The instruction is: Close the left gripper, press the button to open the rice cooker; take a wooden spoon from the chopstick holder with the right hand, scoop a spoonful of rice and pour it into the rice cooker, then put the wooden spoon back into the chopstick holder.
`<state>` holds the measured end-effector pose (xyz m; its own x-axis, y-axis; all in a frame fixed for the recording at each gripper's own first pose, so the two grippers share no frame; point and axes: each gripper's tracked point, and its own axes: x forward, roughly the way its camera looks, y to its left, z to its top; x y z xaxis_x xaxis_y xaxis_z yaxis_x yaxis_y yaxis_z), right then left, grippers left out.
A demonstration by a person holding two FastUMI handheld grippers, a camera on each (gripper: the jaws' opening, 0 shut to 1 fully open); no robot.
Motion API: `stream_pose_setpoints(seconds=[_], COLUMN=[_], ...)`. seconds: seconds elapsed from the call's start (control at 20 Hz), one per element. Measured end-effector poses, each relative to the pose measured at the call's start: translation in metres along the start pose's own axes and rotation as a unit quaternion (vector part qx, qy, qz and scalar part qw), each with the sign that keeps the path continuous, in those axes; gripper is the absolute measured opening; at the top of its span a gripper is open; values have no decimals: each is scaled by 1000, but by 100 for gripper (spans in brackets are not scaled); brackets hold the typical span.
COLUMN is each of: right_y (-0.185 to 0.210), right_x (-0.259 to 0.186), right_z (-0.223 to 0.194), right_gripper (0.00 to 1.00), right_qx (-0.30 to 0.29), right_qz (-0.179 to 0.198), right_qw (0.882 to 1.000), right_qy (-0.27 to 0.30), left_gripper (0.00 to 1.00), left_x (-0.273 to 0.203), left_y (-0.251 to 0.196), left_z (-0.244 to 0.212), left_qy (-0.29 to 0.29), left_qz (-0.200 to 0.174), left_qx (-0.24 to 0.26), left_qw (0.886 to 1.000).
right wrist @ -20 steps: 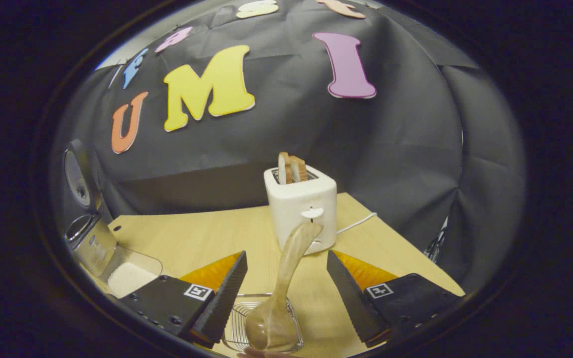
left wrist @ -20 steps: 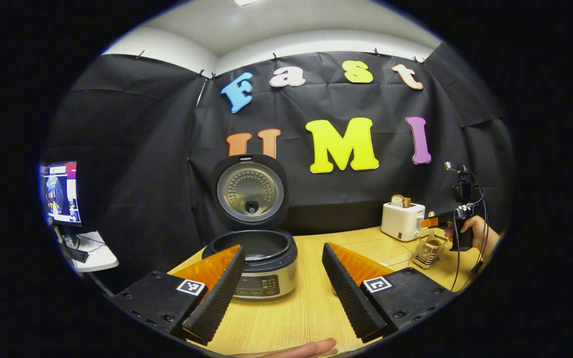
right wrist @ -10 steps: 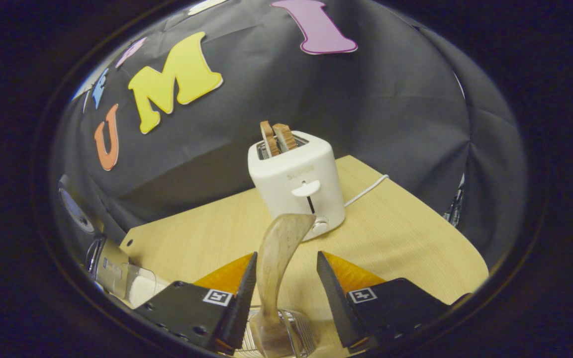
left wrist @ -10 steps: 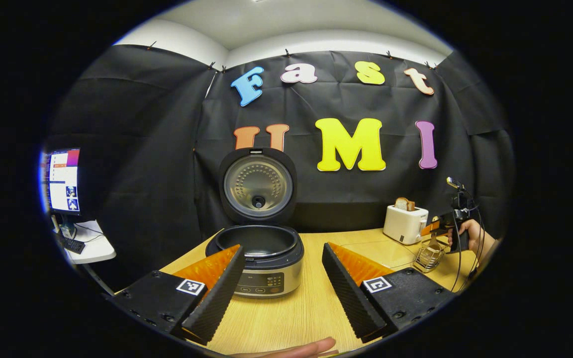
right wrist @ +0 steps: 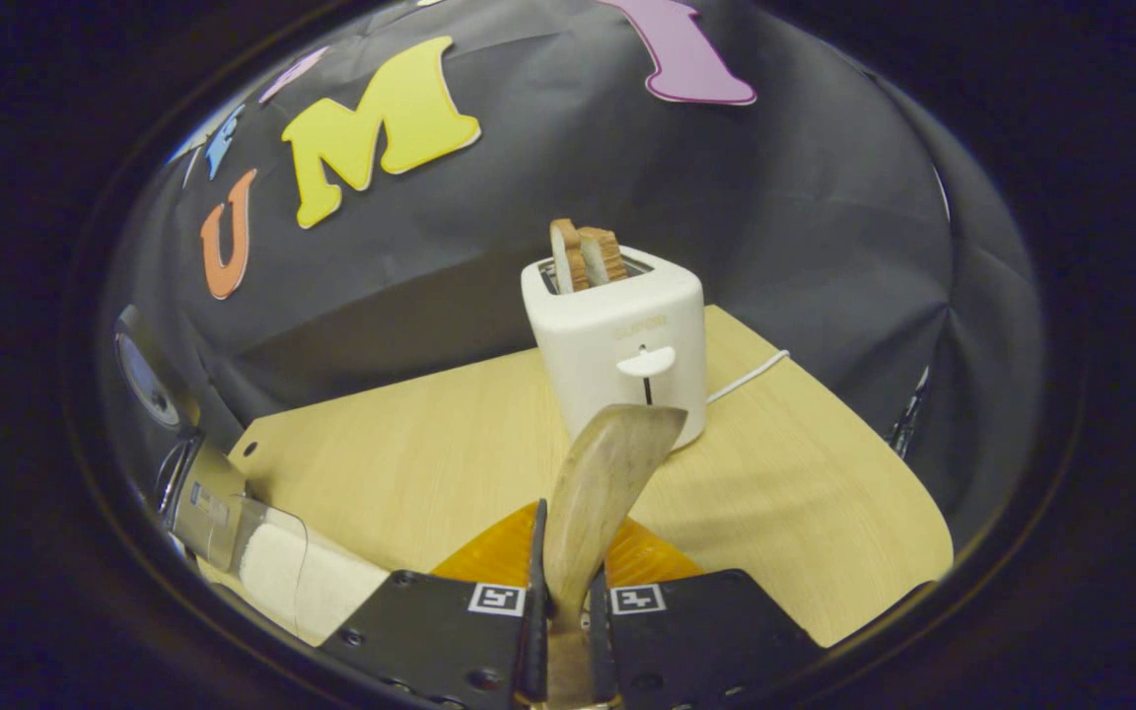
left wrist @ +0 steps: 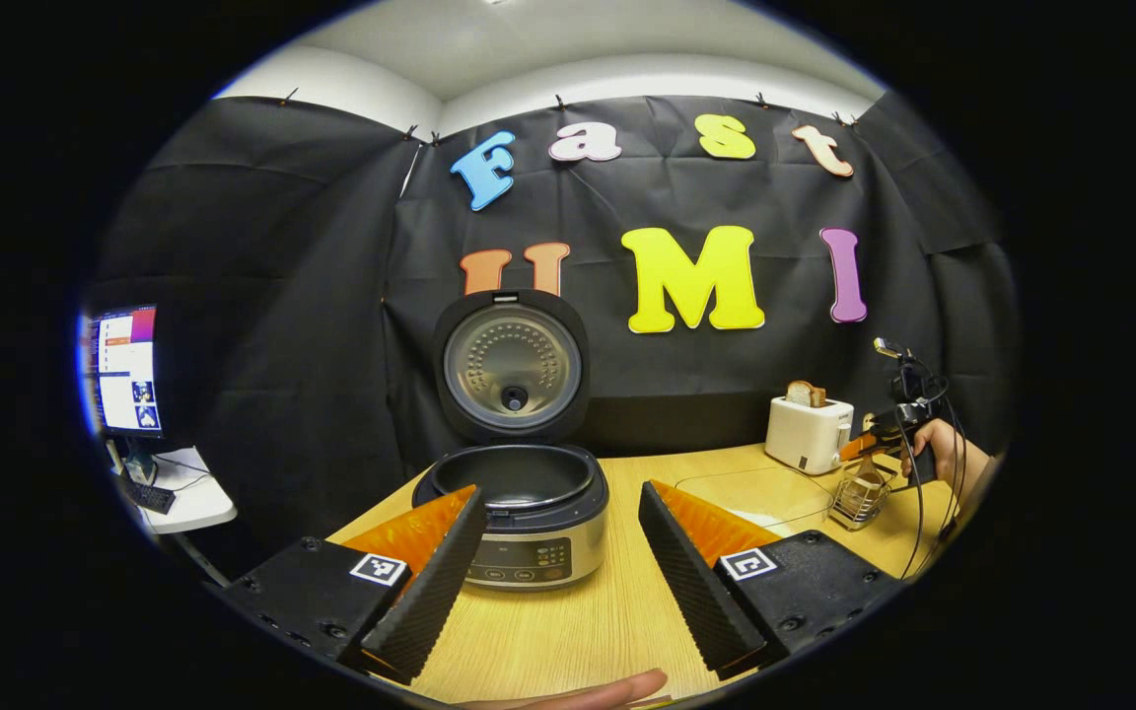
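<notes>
Gripping wooden spoon (right wrist: 596, 493) handle between right gripper (right wrist: 563, 602) jaws.

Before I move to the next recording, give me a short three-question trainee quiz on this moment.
1. True or false: the rice cooker has its lid shut.
2. What is the right hand-held gripper closed on? A) a slice of bread B) the wooden spoon C) the toaster lever
3. Fill in: in the right gripper view, the white appliance standing behind the spoon, with bread in its slots, is the ____.

Key
1. False: the lid stands raised and the pot is open.
2. B: both fingers press the spoon's handle.
3. toaster. The left hand-held gripper is open in front of the cooker.
</notes>
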<state>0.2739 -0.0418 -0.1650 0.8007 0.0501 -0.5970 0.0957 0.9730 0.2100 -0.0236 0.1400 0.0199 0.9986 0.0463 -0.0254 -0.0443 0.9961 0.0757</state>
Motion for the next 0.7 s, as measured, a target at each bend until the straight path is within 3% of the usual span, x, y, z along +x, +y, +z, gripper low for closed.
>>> stream_pose_setpoints(seconds=[0.05,0.45,0.7], right_y=[-1,3,13], right_x=[-4,-55,-87], right_z=[1,1,30], right_gripper=[12,12,12], right_qx=[0,-19,-50], right_qz=[-1,15,5], right_qw=[1000,1000,996], right_qy=[0,-20,-78], left_gripper=[99,99,99], left_x=[0,-3,-6], left_y=[1,2,6], left_z=[1,0,3], left_qy=[-2,3,1], left_qz=[1,-2,1], left_qx=[-1,-4,-4], left_qw=[1000,1000,1000])
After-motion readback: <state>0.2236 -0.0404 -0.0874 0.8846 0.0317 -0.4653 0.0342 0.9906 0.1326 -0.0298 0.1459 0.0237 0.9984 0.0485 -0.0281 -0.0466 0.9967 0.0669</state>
